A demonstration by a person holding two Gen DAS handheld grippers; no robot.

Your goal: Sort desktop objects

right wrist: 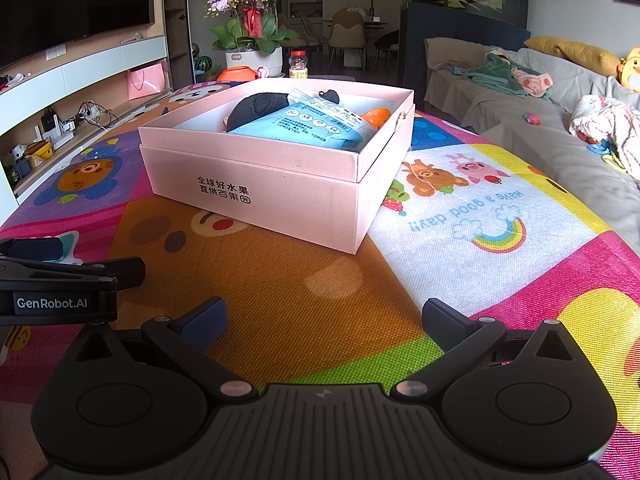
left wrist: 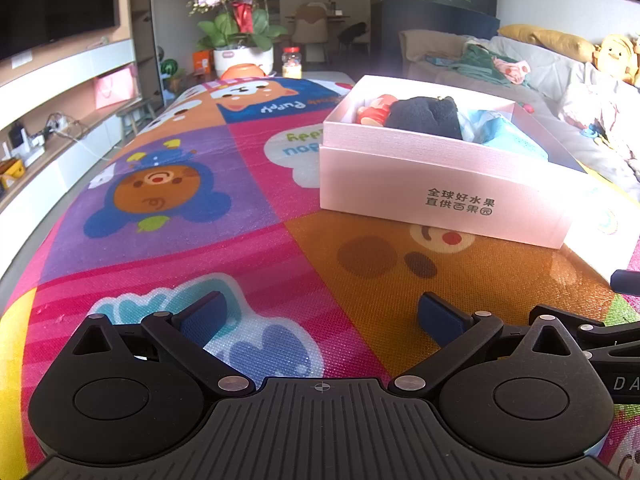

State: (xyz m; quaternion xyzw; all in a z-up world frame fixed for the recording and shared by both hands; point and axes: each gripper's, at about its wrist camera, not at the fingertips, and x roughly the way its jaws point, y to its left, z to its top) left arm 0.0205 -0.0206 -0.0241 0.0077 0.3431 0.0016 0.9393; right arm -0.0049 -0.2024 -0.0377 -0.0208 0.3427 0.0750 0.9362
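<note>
A pink cardboard box (left wrist: pixel 440 184) (right wrist: pixel 256 184) stands open on the colourful cartoon mat (left wrist: pixel 224 216) (right wrist: pixel 304 288). Inside lie a dark plush item (left wrist: pixel 424 117) (right wrist: pixel 256 108), a light blue packet (right wrist: pixel 308 124) (left wrist: pixel 508 136), a red toy (left wrist: pixel 374 111) and an orange object (right wrist: pixel 376 115). My left gripper (left wrist: pixel 322 320) is open and empty, low over the mat, short of the box's near left corner. My right gripper (right wrist: pixel 322 322) is open and empty, in front of the box. The left gripper's body (right wrist: pixel 60 280) shows at the left of the right wrist view.
A potted orchid (left wrist: pixel 240 24) (right wrist: pixel 252 24), a jar with a red lid (left wrist: pixel 291 62) (right wrist: pixel 299 64) and an orange bowl (left wrist: pixel 242 70) (right wrist: pixel 238 74) stand beyond the mat's far end. A TV shelf (right wrist: pixel 80 92) runs on the left. A sofa with clothes and toys (right wrist: pixel 540 96) lies on the right.
</note>
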